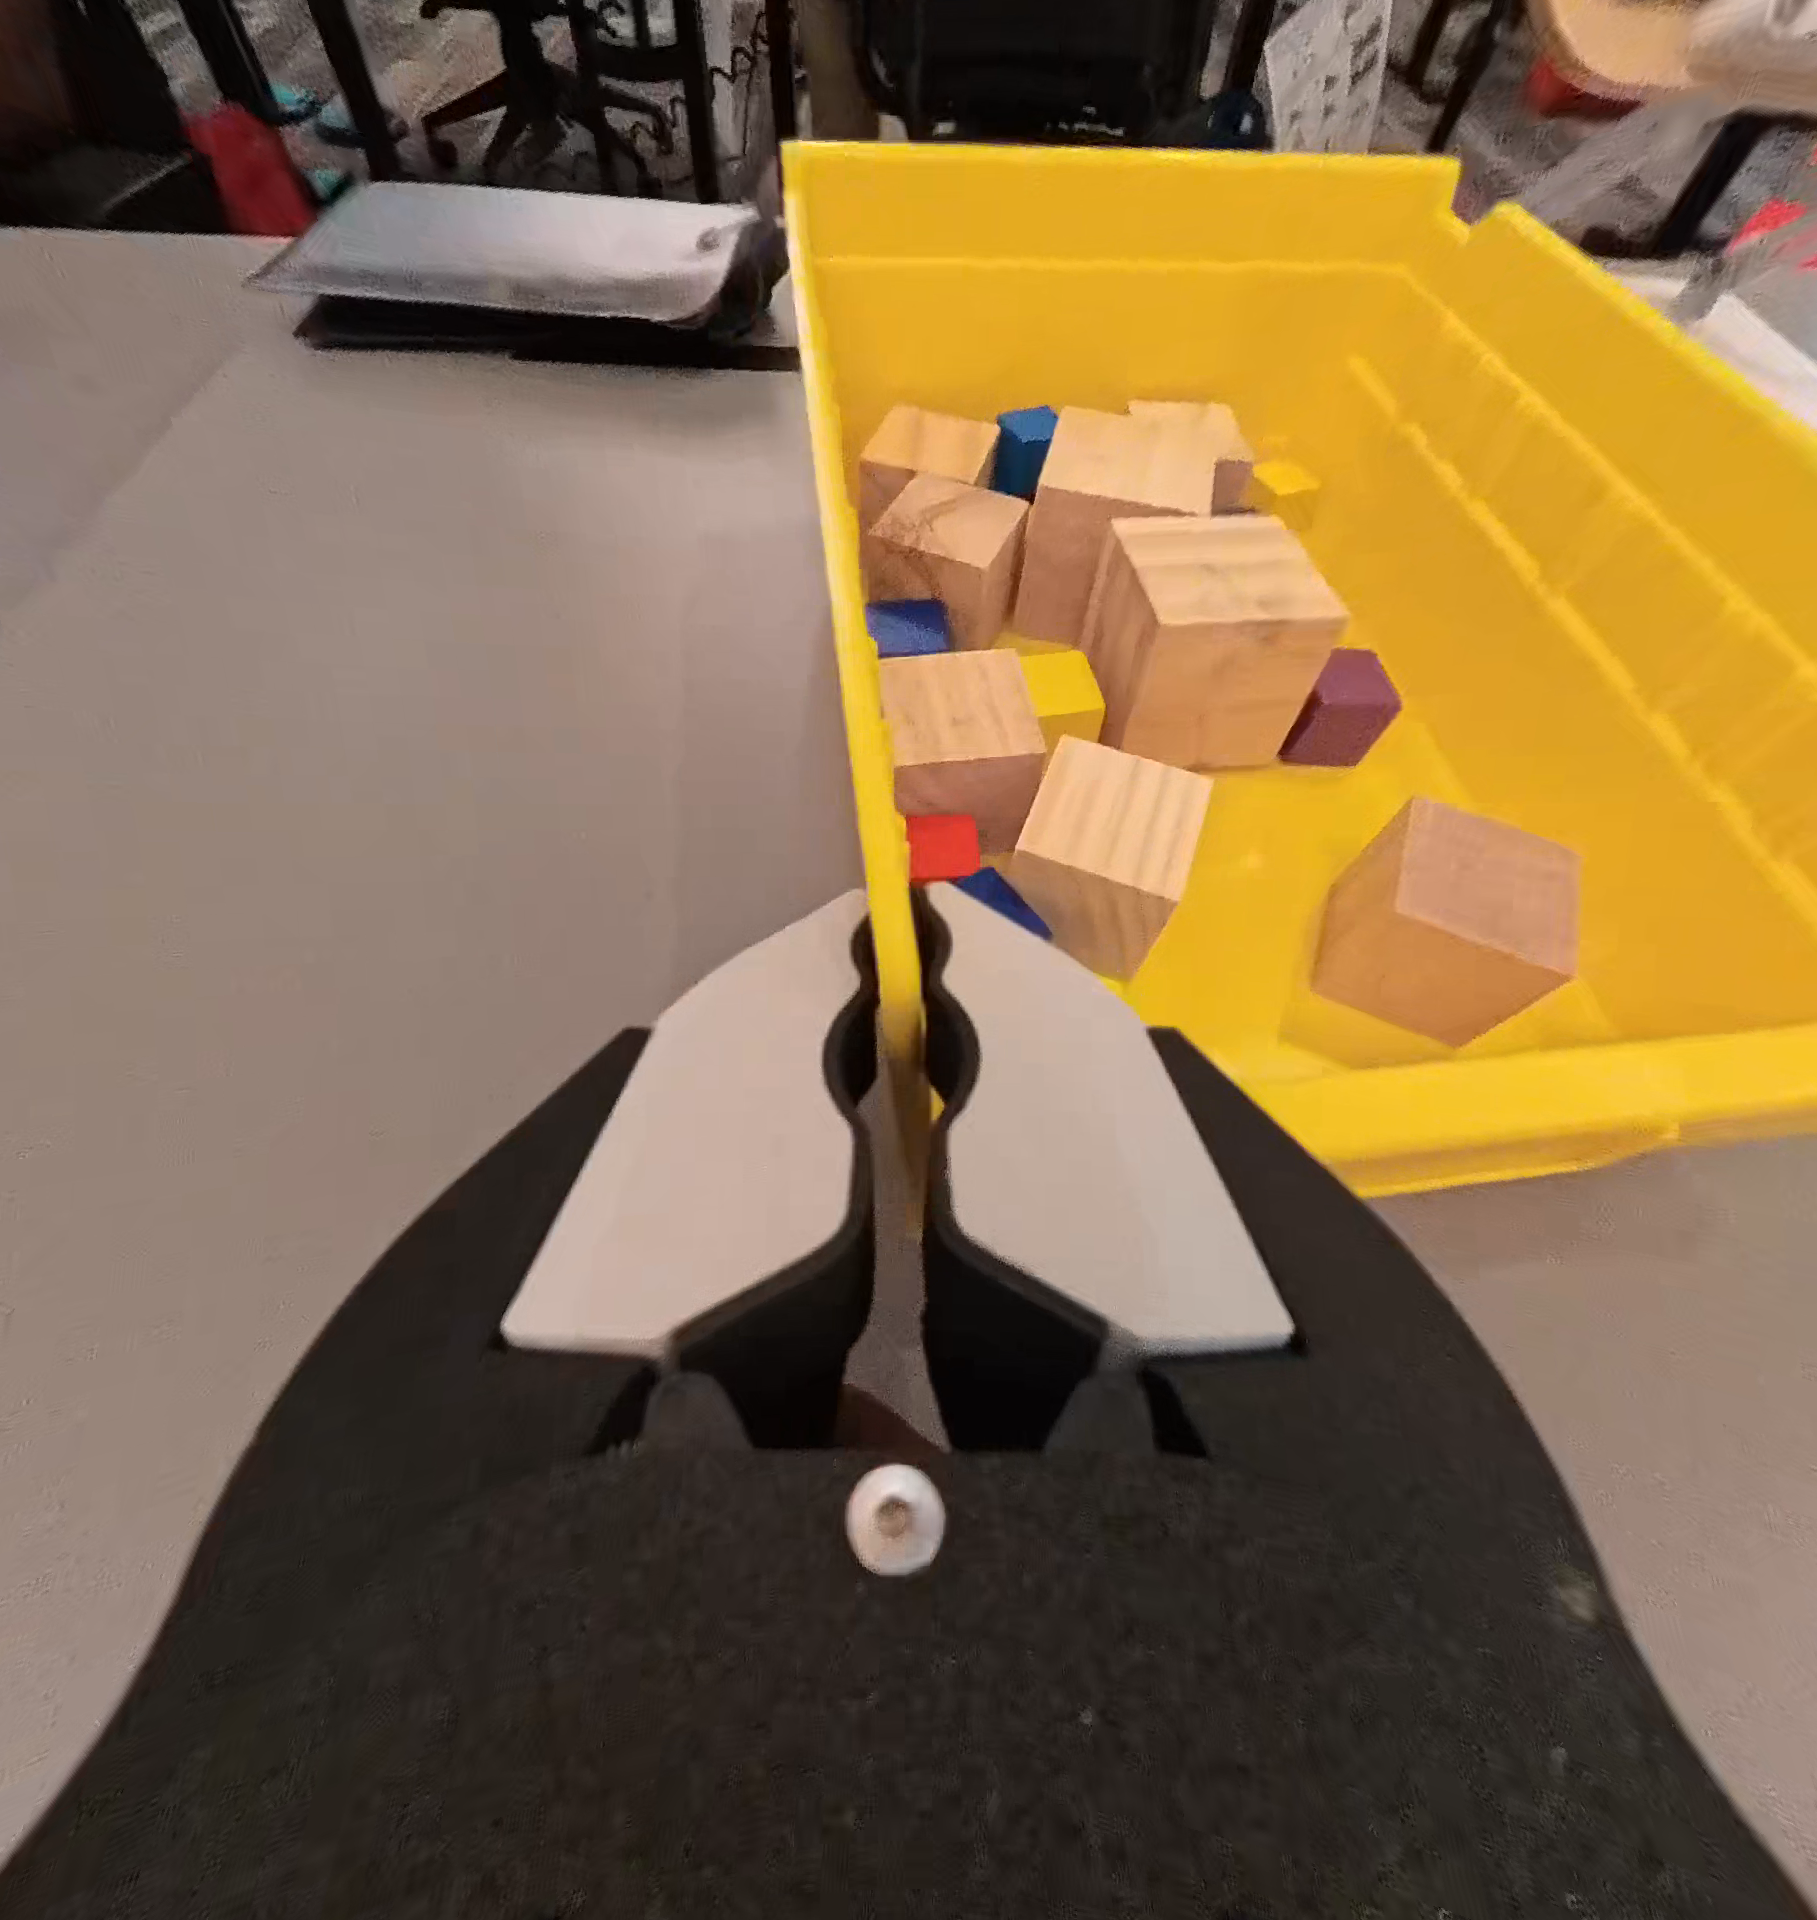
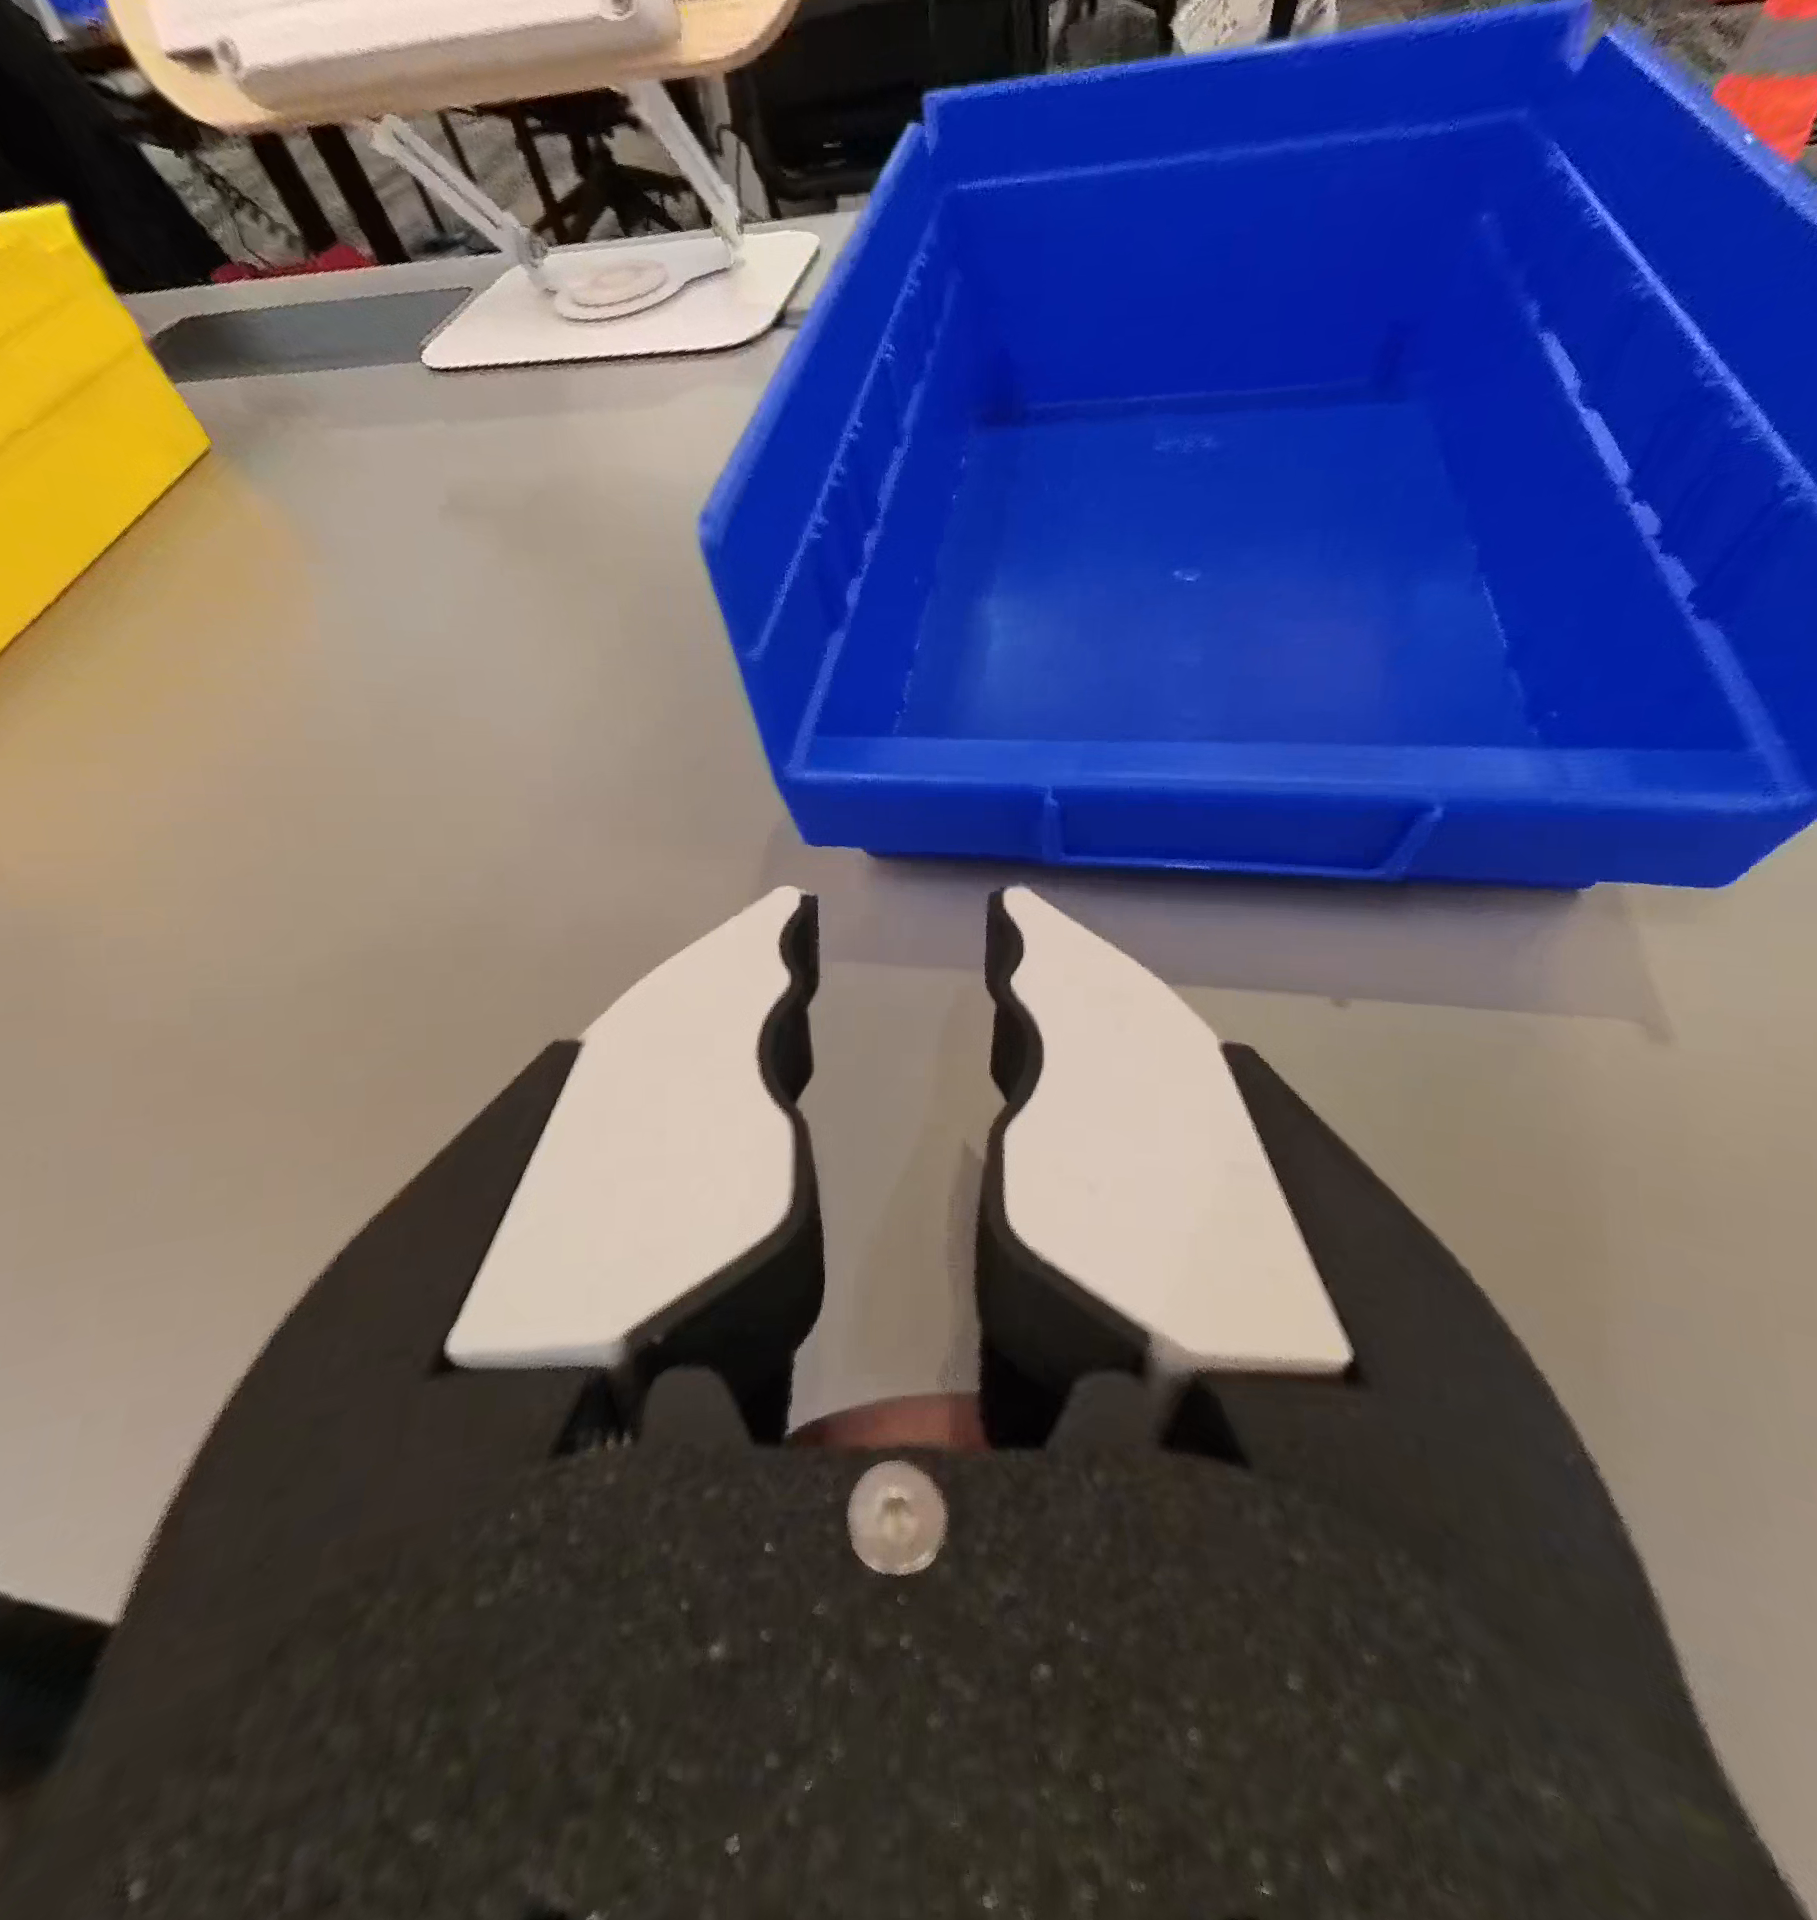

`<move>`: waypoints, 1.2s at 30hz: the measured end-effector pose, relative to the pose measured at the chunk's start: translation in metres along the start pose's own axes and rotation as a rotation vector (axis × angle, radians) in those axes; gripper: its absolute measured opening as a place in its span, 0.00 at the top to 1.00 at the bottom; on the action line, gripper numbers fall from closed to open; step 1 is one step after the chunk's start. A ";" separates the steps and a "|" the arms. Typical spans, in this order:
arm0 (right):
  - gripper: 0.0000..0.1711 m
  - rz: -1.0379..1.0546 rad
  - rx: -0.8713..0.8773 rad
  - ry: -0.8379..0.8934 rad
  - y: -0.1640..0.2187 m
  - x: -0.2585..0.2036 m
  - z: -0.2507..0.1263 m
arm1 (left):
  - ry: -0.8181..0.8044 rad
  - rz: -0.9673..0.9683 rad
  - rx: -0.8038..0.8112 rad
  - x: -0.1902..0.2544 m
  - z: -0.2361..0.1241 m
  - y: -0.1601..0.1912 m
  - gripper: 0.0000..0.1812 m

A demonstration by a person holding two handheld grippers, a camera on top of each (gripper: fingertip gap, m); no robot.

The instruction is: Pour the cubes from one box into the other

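Observation:
A yellow box (image 1: 1569, 582) sits on the grey table and holds several wooden cubes (image 1: 1210, 644) and small coloured cubes, red (image 1: 942, 844), blue and purple among them. My left gripper (image 1: 899, 914) is shut on the yellow box's left wall near its front corner, one finger outside and one inside. The yellow box also shows at the left edge of the right wrist view (image 2: 42, 436). A blue box (image 2: 1299, 810) stands empty on the table. My right gripper (image 2: 902, 909) is open and empty, just in front of the blue box's front left part, apart from it.
A dark folder with a grey cover (image 1: 530, 270) lies behind the yellow box on the left. A white stand base (image 2: 623, 301) sits at the far table edge between the boxes. Chairs and clutter stand beyond the table. Grey table surface (image 2: 416, 727) lies between the boxes.

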State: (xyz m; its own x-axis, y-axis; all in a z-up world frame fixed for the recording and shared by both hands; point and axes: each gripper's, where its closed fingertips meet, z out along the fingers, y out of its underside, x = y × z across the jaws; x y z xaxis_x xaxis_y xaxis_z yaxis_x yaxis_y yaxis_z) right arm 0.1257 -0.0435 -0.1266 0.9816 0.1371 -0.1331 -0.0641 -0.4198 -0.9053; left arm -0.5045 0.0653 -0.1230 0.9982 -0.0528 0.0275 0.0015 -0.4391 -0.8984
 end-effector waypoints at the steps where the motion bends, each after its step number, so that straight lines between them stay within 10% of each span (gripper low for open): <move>1: 0.82 -0.014 -0.003 -0.017 -0.003 -0.007 0.000 | 0.001 0.034 -0.005 0.007 0.001 0.000 0.97; 9: 0.81 -0.368 -0.176 -0.382 -0.072 -0.125 0.024 | 0.136 0.054 -0.020 0.071 -0.017 0.012 0.97; 14: 0.81 -0.758 -0.319 -0.469 -0.130 -0.189 0.101 | 0.185 0.035 -0.048 0.111 -0.032 0.021 0.99; 24: 0.78 -1.112 -1.023 -0.556 -0.096 -0.209 0.264 | 0.271 0.078 -0.059 0.166 -0.038 0.026 0.98; 27: 0.99 -1.143 -1.237 -0.638 -0.067 -0.207 0.258 | 0.268 0.062 -0.069 0.167 -0.037 0.025 0.98; 36: 0.99 -1.151 -1.069 -0.574 -0.131 -0.160 0.231 | 0.300 0.166 -0.016 0.219 -0.039 -0.023 0.98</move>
State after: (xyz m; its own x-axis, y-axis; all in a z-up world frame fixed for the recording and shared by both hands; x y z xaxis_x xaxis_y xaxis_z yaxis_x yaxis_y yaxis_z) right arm -0.0649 0.1967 -0.0801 0.2221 0.9748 0.0218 0.9750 -0.2222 0.0021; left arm -0.2886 0.0290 -0.0798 0.9229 -0.3849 0.0112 -0.1627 -0.4163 -0.8946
